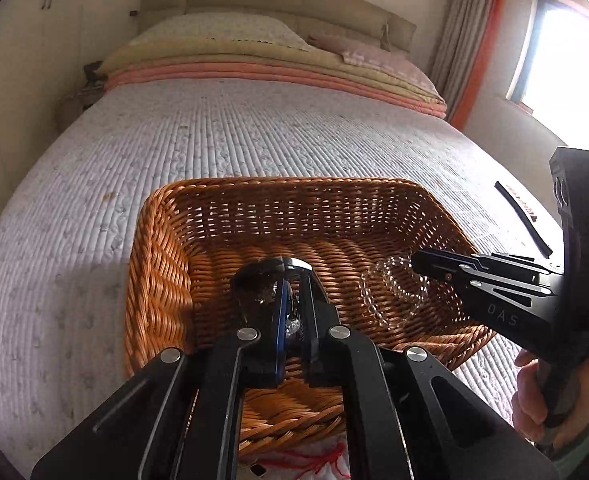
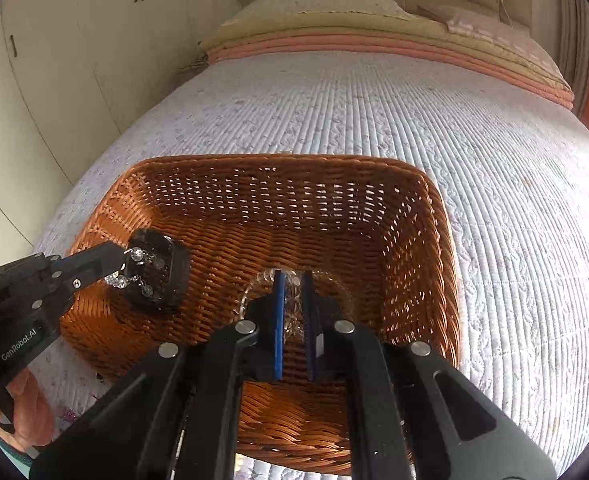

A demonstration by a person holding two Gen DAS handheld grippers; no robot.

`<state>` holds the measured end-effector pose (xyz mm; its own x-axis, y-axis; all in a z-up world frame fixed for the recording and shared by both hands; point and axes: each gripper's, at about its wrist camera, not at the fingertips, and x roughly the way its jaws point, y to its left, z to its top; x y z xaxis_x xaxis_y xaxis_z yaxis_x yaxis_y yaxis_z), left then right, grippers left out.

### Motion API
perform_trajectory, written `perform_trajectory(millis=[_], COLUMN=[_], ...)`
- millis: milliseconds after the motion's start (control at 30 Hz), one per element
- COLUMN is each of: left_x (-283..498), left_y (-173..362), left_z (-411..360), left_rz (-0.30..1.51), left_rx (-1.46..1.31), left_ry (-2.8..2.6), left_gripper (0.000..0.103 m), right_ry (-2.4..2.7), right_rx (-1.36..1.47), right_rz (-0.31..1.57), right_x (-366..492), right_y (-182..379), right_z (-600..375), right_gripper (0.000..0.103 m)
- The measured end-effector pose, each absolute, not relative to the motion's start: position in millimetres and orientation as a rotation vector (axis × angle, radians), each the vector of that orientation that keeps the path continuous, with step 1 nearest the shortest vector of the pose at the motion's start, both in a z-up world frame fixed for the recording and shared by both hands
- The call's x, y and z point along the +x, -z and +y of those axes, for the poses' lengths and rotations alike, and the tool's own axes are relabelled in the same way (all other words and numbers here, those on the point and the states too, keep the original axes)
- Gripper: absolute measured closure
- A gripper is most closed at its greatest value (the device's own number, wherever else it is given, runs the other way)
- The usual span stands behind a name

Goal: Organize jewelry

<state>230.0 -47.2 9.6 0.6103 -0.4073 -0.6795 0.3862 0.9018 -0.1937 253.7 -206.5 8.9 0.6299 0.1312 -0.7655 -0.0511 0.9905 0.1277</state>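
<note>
Between the blue-padded fingers of the left gripper (image 1: pixel 293 280), nearly closed, sits a string of clear faceted crystals (image 2: pixel 136 270) draped over a dark block-shaped piece (image 2: pixel 162 270); whether the pads pinch the crystals alone or the block's edge as well cannot be told. Low inside the wicker basket (image 1: pixel 166 264), against its left wall, with the block touching or just above the woven floor. Between the fingers of the right gripper (image 2: pixel 293 280), drawn to a narrow gap, runs a section of a clear bead bracelet (image 1: pixel 390 292), pinched there, its loop spreading out to both sides of the pads and resting on the basket floor near the right wall. Both grippers dipped into the same basket, well apart from each other, left one at the left side and right one at the right. Around the right handle, a bare hand (image 1: pixel 542 392). Under the basket, a white quilted bedspread (image 1: pixel 254 136). Beside the basket's near edge, a red thread (image 1: pixel 318 460) on the quilt. Off to the right, a thin black strip (image 1: pixel 522 220) lying near the bed's edge. Farther back, folded pink and beige blankets (image 1: pixel 278 68), pillows and a padded headboard.
</note>
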Motion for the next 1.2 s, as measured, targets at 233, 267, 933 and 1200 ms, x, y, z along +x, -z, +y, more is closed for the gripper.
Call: perform_trajectory(millis=[233,267,933,1200], left_x=[181.6,169.4,47.5,55.0], left_y=[-51.7,-60.8,10.9,37.8], left_z=[-17.8,-11.9,64.8,67.8], left_rz=[0.686,0.661,0.85,0.911], left_rx=[-0.088,-0.088,-0.137,-0.173], left_ry=[0.476,0.473,0.355,0.355], left_gripper=[0.049,0.043,0.047,0.055], right_ry=[-0.104,-0.114,-0.339,-0.456], right_rx=[0.091,0.092,0.021,-0.102], right_rz=[0.819,0.796,0.87,0.884], right_x=[219.5,208.5,68.3,71.6], right_y=[-35.2,-42.9,9.9,22.4], right_z=[-208.3,-207.4,-131.9,-74.4], right_gripper=[0.071,0.057,0.063,0.065])
